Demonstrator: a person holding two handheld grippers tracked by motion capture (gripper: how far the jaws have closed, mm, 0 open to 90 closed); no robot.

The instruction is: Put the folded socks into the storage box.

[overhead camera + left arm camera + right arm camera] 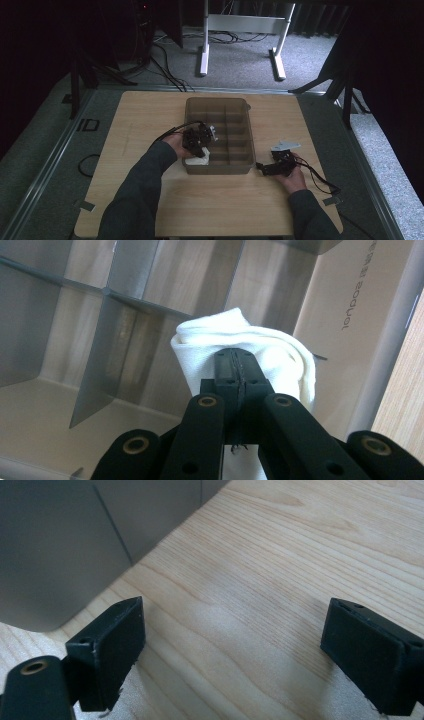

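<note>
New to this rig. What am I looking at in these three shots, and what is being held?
A person sits at a wooden table with a hand-held gripper in each hand; there is no robot arm. The high view looks down from above. The other two pictures come from cameras riding on the grippers, looking along their black jaws. On the table stands a grey divided tray. The left gripper is shut on a white cloth and holds it at the tray's near left corner compartment. The right gripper hangs open just above bare wood, beside the tray's right near corner, holding nothing.
</note>
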